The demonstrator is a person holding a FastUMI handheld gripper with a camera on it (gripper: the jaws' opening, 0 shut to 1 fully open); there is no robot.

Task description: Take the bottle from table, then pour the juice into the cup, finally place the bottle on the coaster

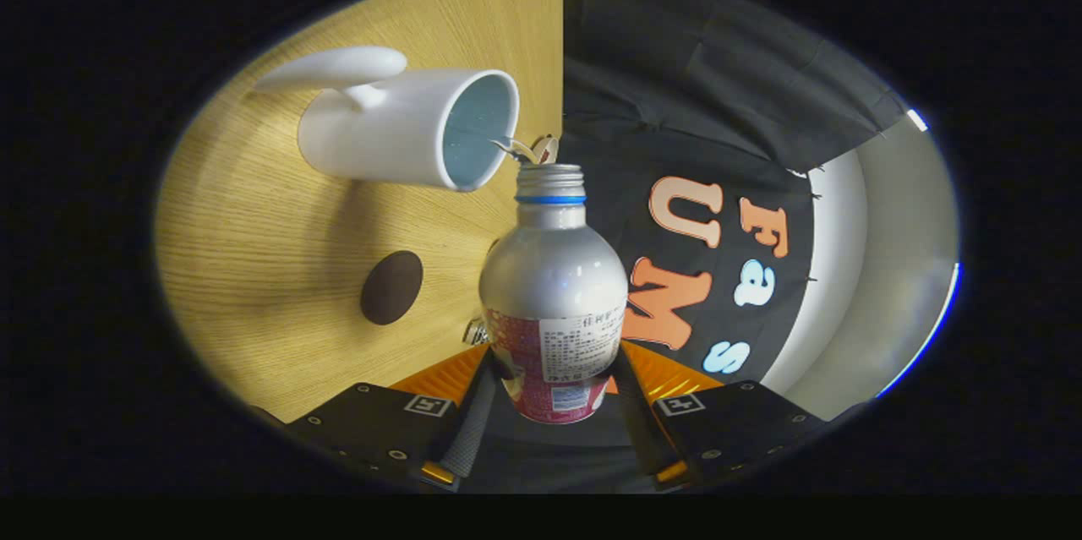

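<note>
The gripper [549, 388] had both fingers pinching the bottle [554, 286] low on its body, tipped so its open neck met the rim of the cup [397, 134], apparently for pouring, while the coaster [391, 287] lay nearer on the table [254, 270], well apart from its far edge.

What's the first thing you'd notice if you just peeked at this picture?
The silver bottle, gripped between the gripper's two fingers, its open mouth tipped toward the white cup just beyond it on the wooden table. Next, the dark round coaster lying on the table beside the bottle.
</note>
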